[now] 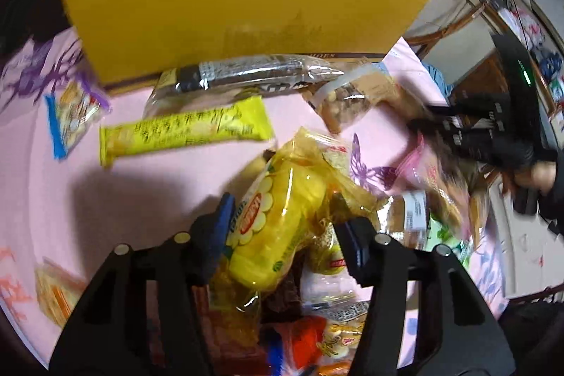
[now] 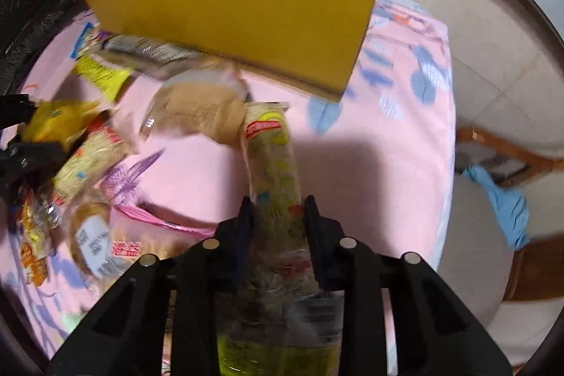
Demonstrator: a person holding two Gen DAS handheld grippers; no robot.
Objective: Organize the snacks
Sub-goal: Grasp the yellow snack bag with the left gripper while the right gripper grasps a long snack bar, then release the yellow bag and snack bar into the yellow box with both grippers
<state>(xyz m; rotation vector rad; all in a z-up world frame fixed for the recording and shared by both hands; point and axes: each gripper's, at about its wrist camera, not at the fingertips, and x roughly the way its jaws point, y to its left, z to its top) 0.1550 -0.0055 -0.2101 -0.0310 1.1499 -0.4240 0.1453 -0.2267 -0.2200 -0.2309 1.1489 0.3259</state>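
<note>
Now both grippers hold snacks just short of the tall yellow cardboard box [image 2: 243,2].

Right gripper [image 2: 278,203] has its jaws clamped on a long clear-wrapped noodle-snack tube [image 2: 273,161], tip pointing at the box's near wall; lift it above the rim before letting go, since that wall stands high. Left gripper [image 1: 285,217] has its jaws pressed onto a crinkly yellow cellophane snack bag [image 1: 278,210], over the loose heap short of the box; grip firmly, because the film looks slippery. A flat yellow bar packet [image 1: 183,129] lies nearer the box.
</note>
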